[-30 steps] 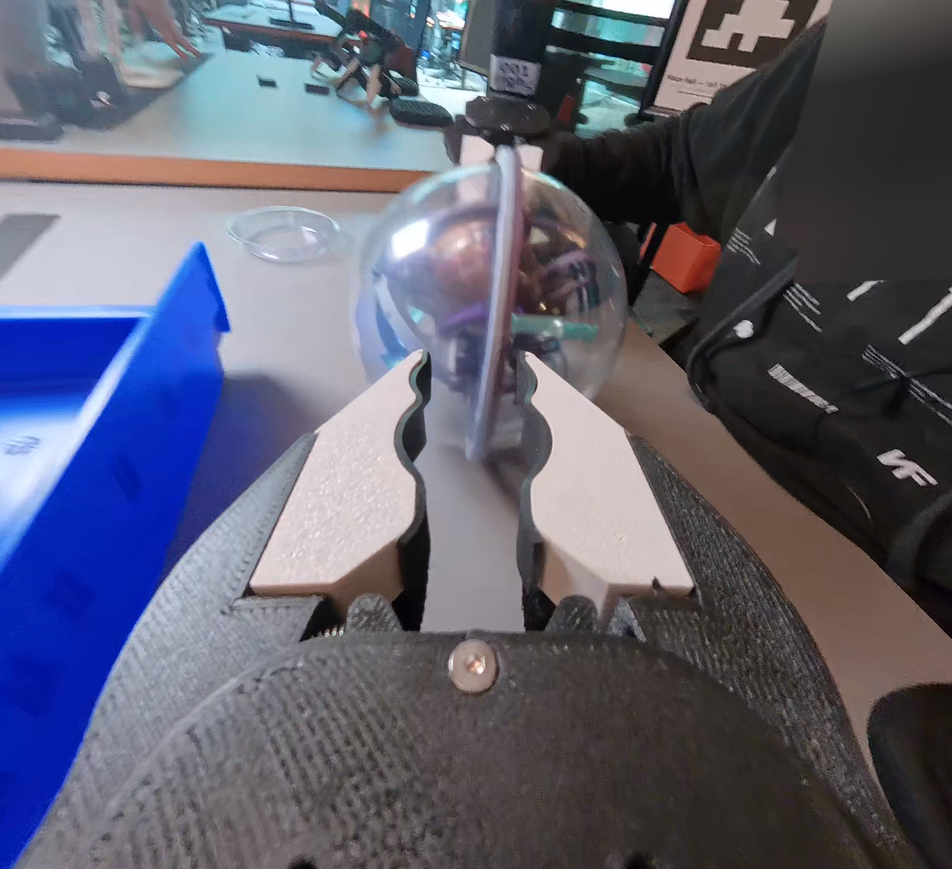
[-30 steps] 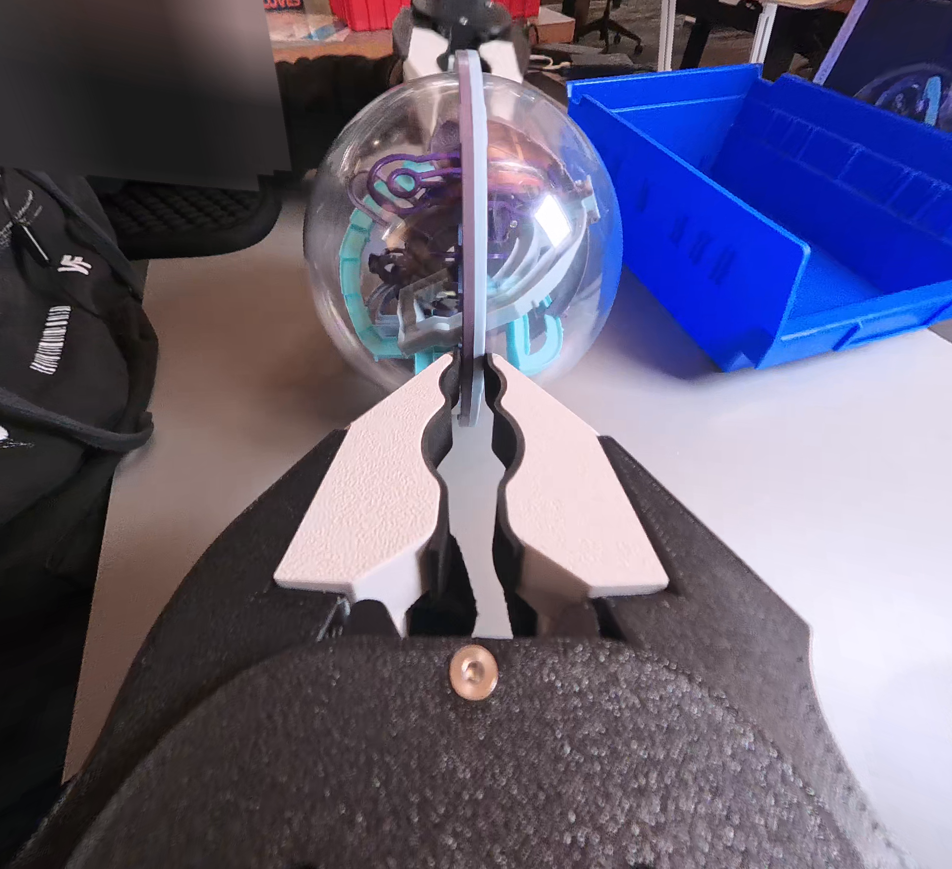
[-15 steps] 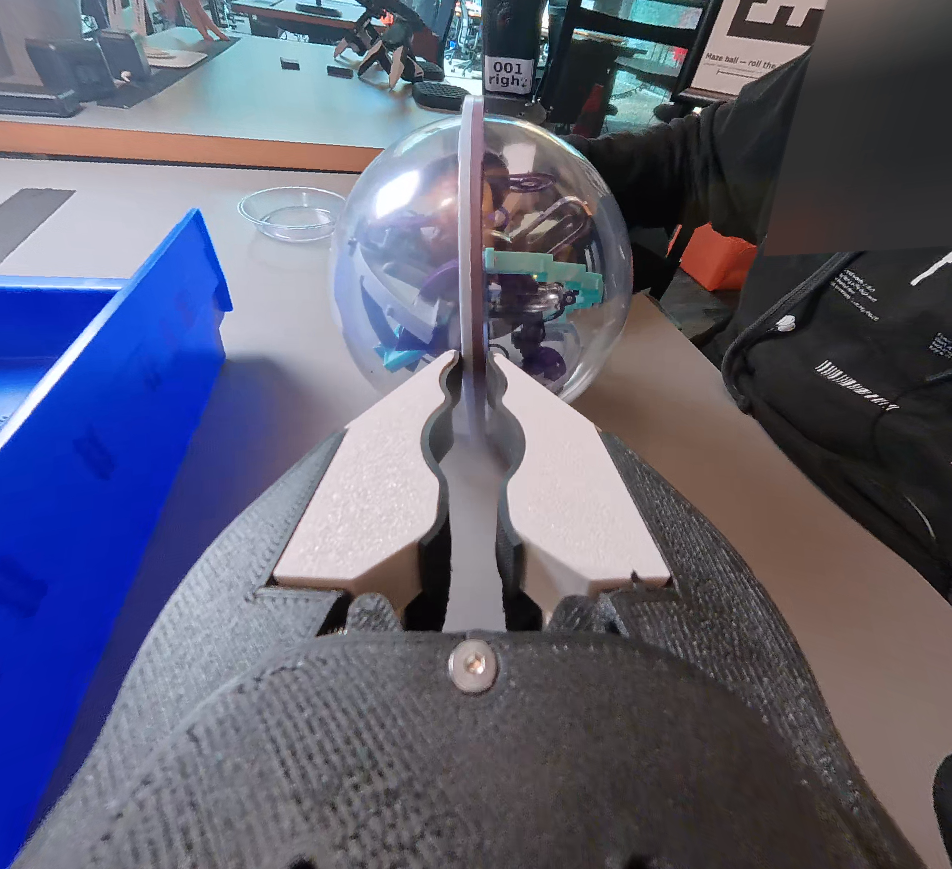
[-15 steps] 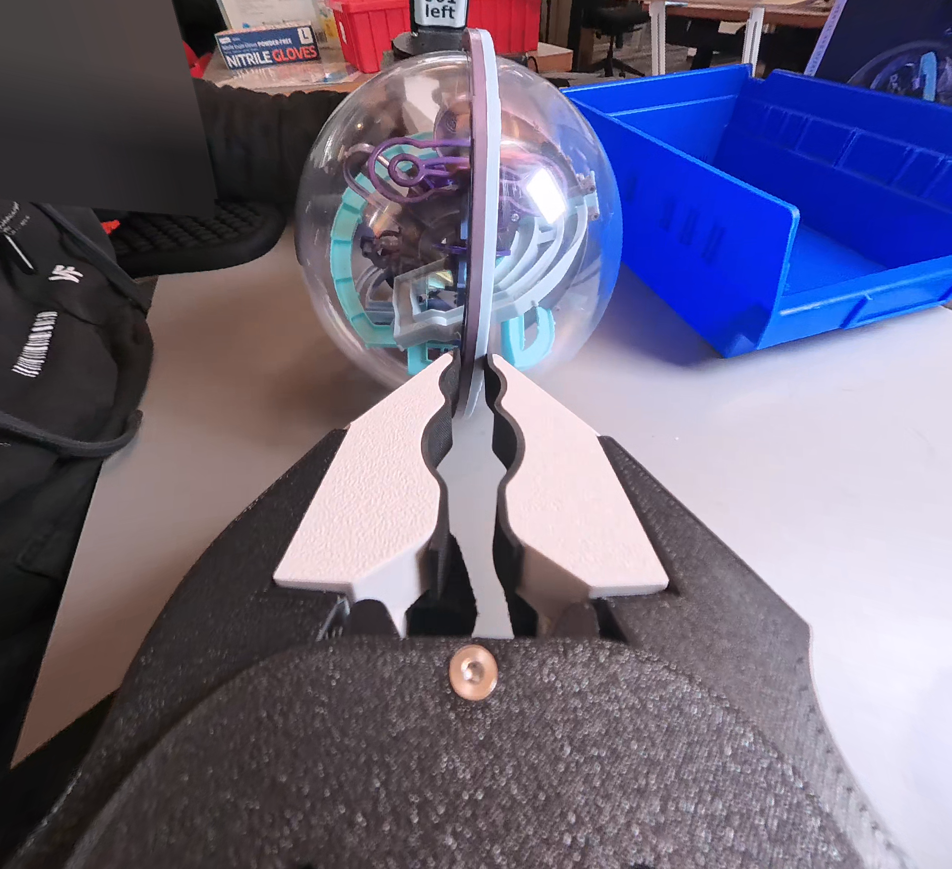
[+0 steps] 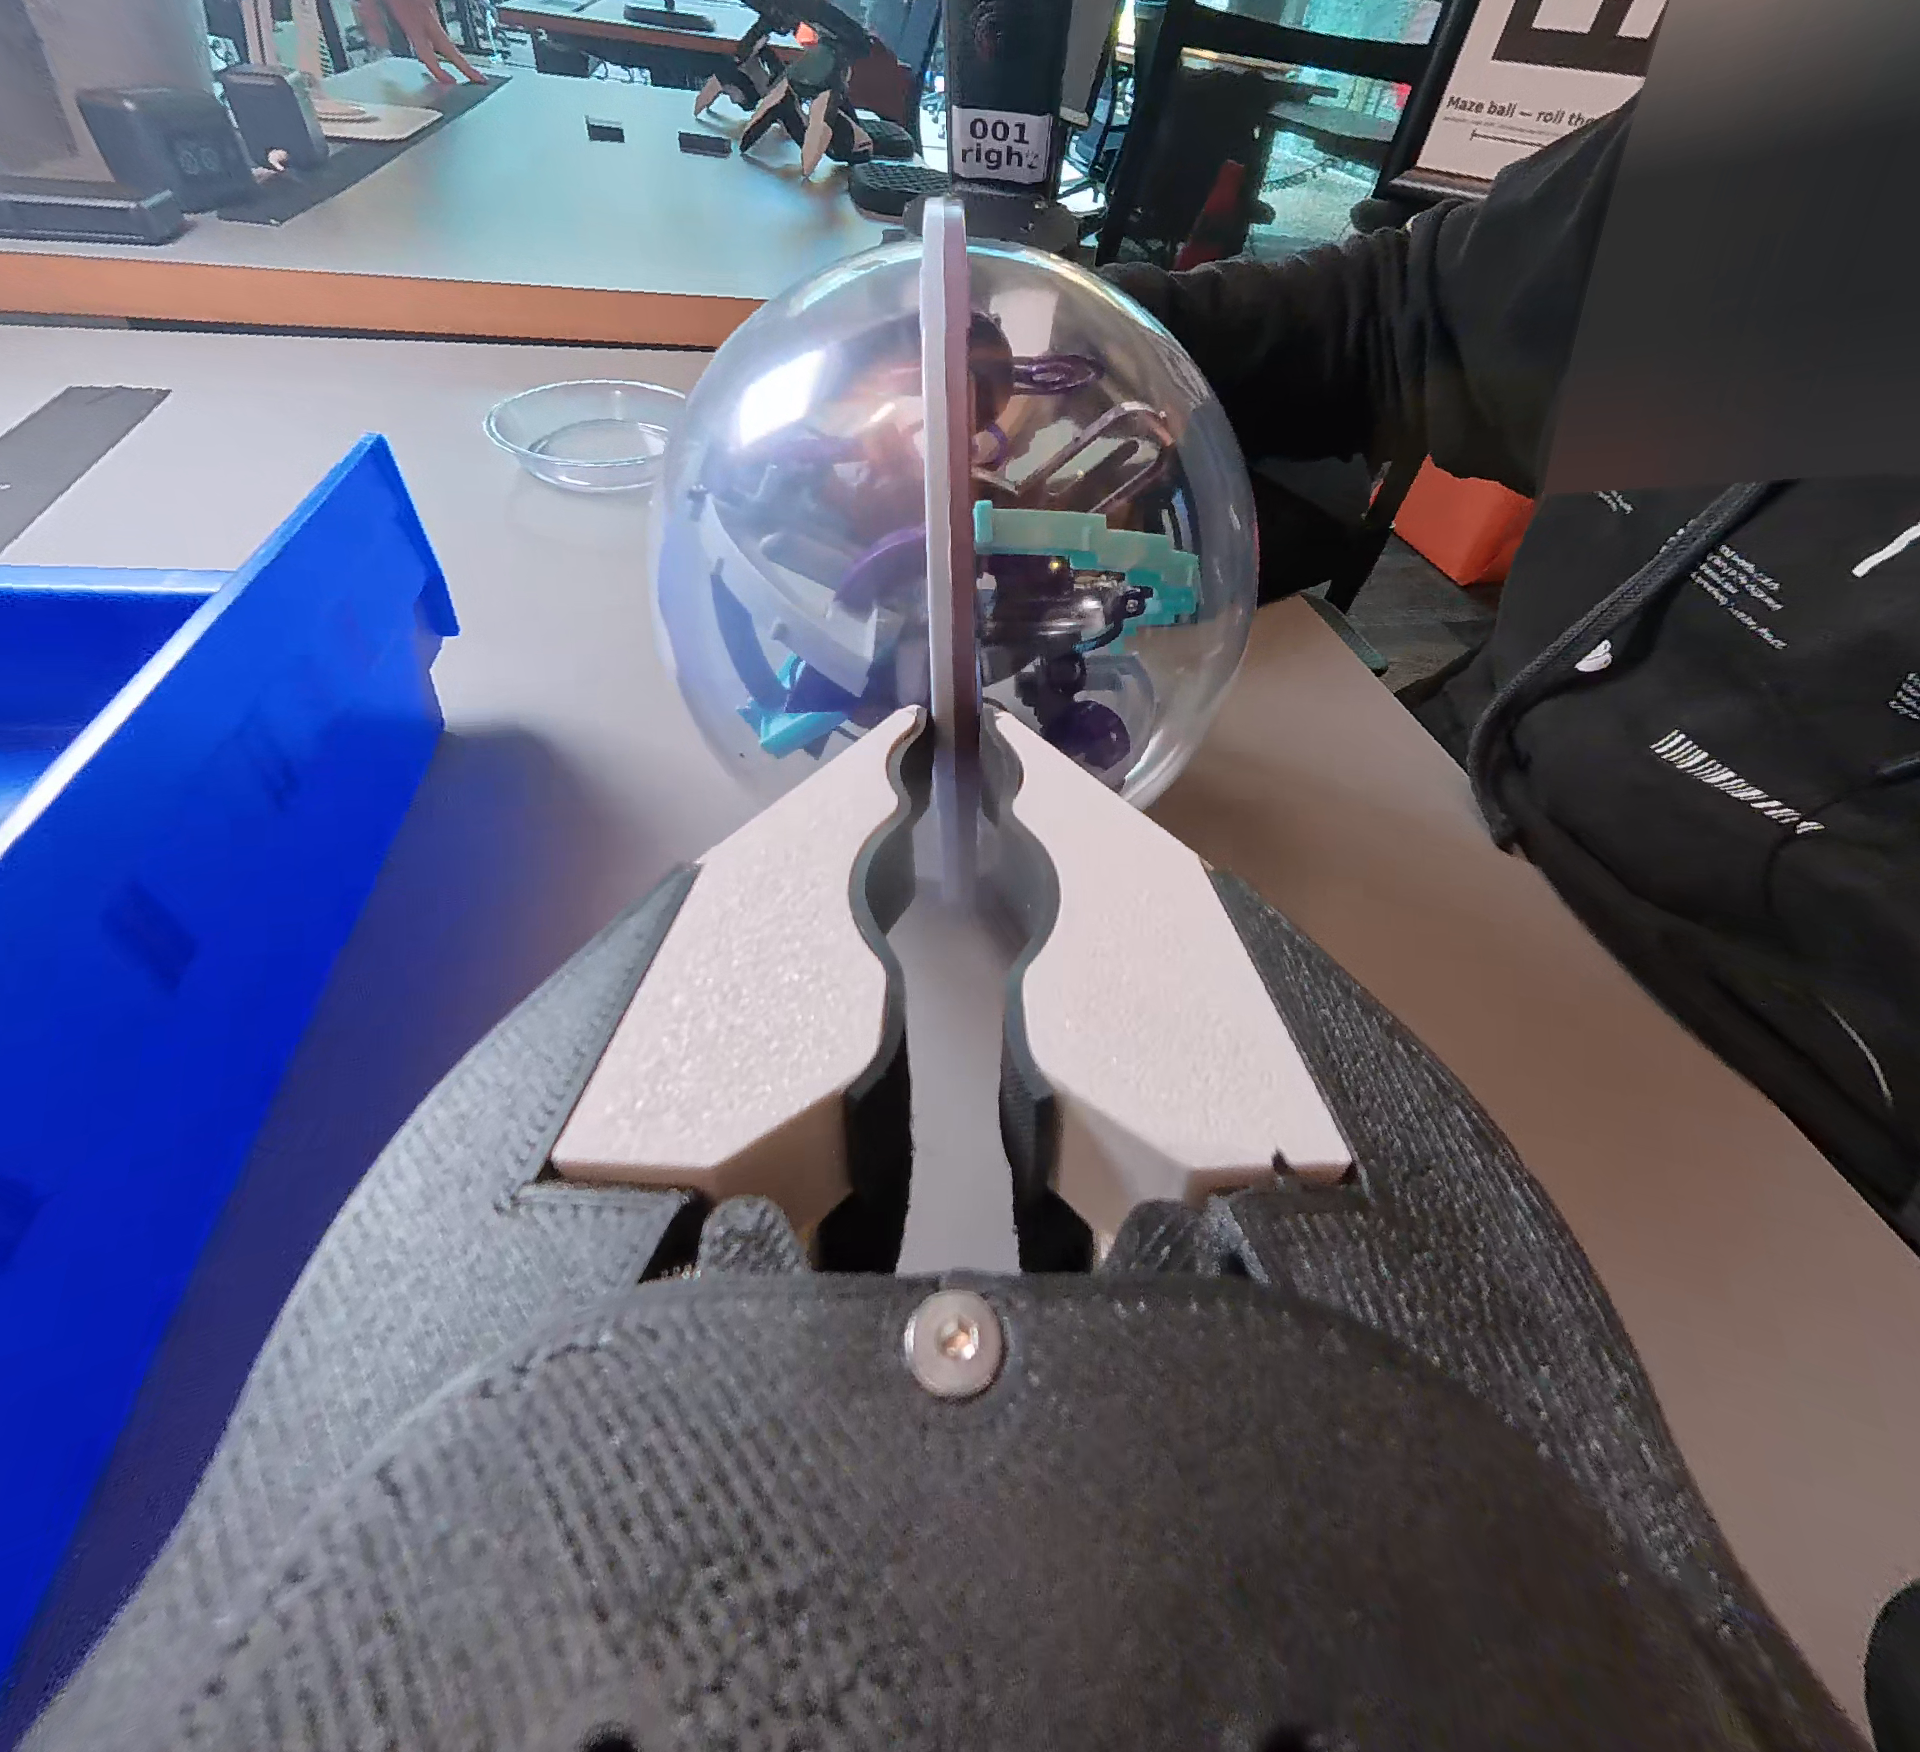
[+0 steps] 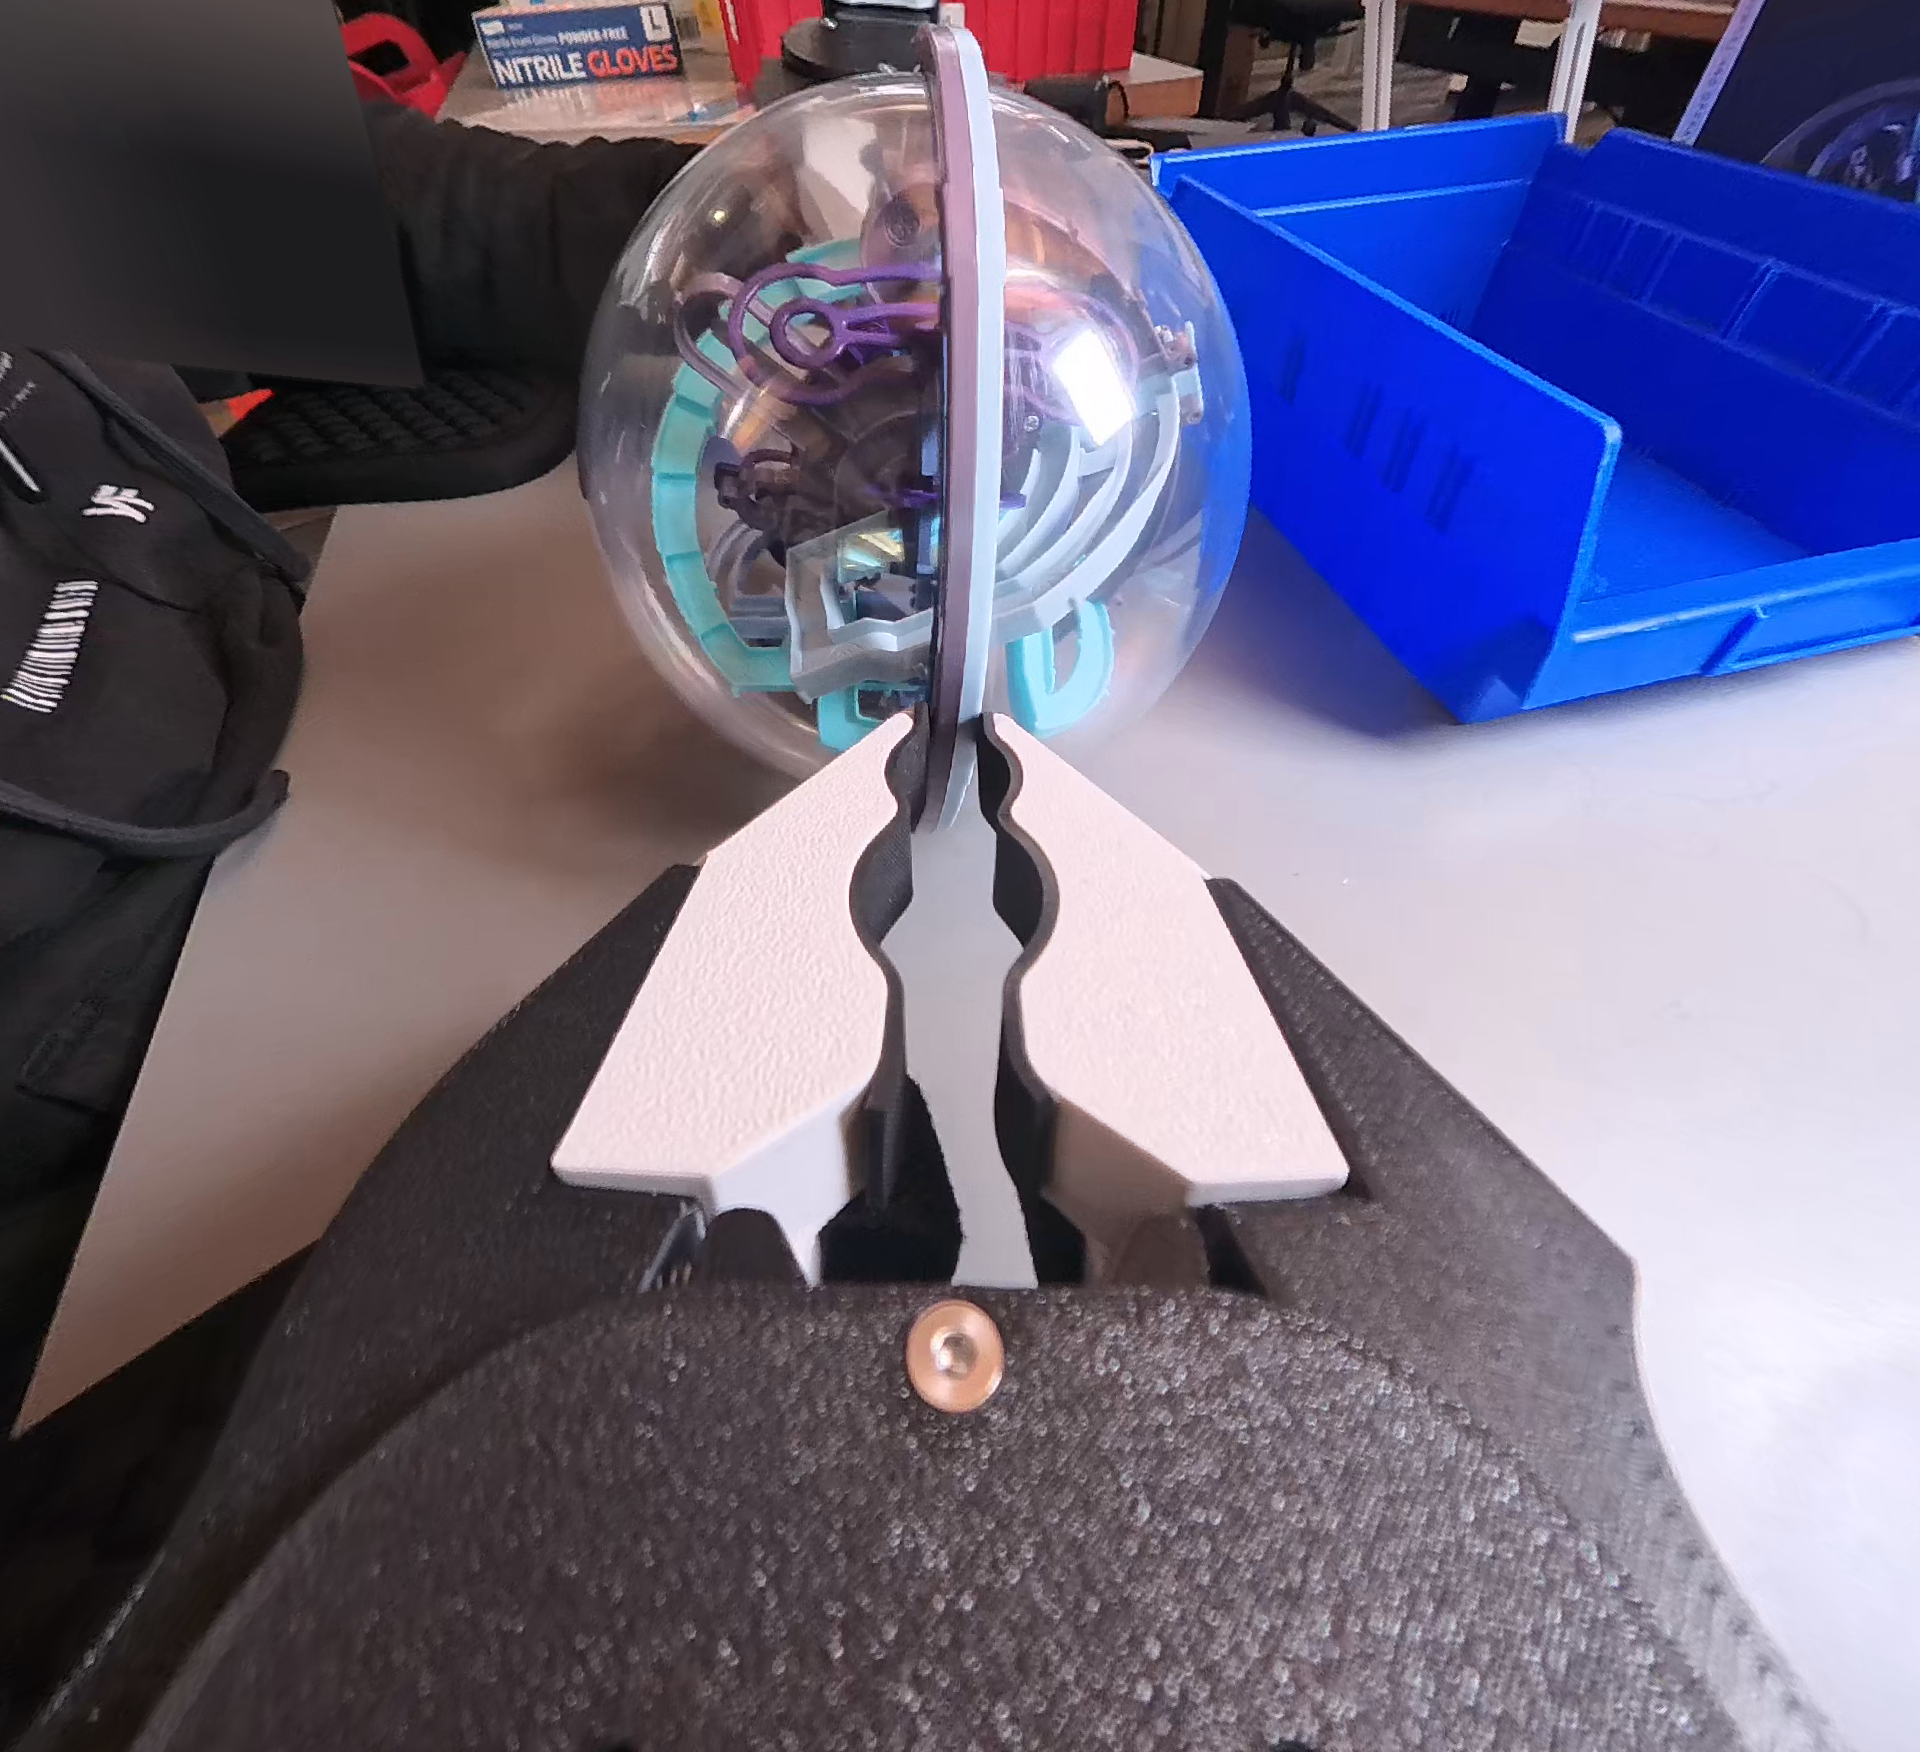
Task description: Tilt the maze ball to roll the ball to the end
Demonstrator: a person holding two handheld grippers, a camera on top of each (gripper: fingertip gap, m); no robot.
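maze ball [image 5: 1091, 549] is being held up just over the grey tabletop [image 6: 1455, 923] | its flat grey ring [image 6: 961, 414] is standing upright | left gripper [image 5: 951, 746] jaws are being pinched on the ring | right gripper [image 6: 948, 726] jaws are being pinched on the ring's far side | blue bin [image 6: 1558, 414] is being left beside the ball

The small ball inside the maze ball [image 6: 914, 414] cannot be made out among its tracks in either view.
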